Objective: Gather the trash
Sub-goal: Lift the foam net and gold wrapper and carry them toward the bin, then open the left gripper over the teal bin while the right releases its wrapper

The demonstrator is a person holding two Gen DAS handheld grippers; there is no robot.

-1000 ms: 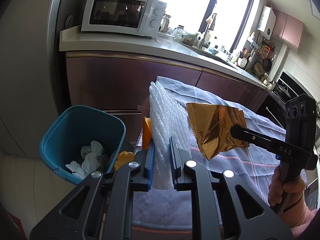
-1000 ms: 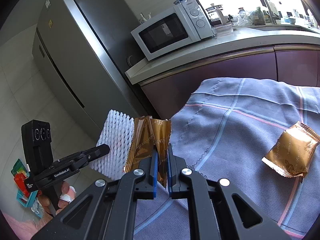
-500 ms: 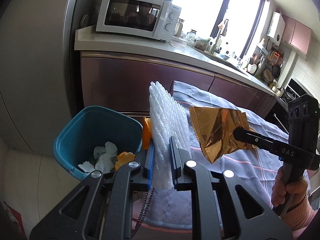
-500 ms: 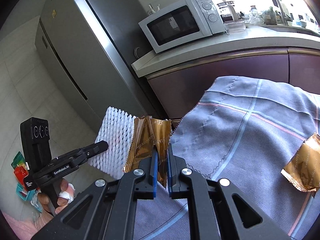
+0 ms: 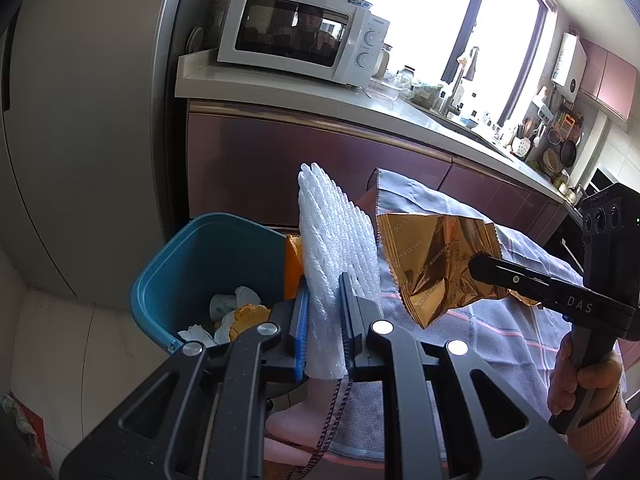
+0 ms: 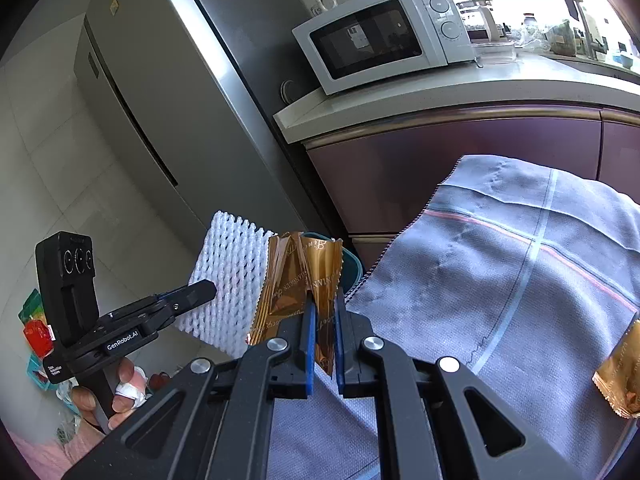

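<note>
the left gripper (image 5: 324, 312), jaws clamped on an upright white foam net (image 5: 338, 240), sits just right of the blue bin (image 5: 200, 264), nearer than the right gripper (image 6: 322, 344), whose jaws pinch a gold wrapper (image 6: 304, 280) over the cloth-covered tabletop (image 6: 520, 280); both loads likely drop leftward.

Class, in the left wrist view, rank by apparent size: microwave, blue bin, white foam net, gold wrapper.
1. Microwave and blue bin: look alike, so unranked.
2. White foam net and gold wrapper: smaller, too close to call.
</note>
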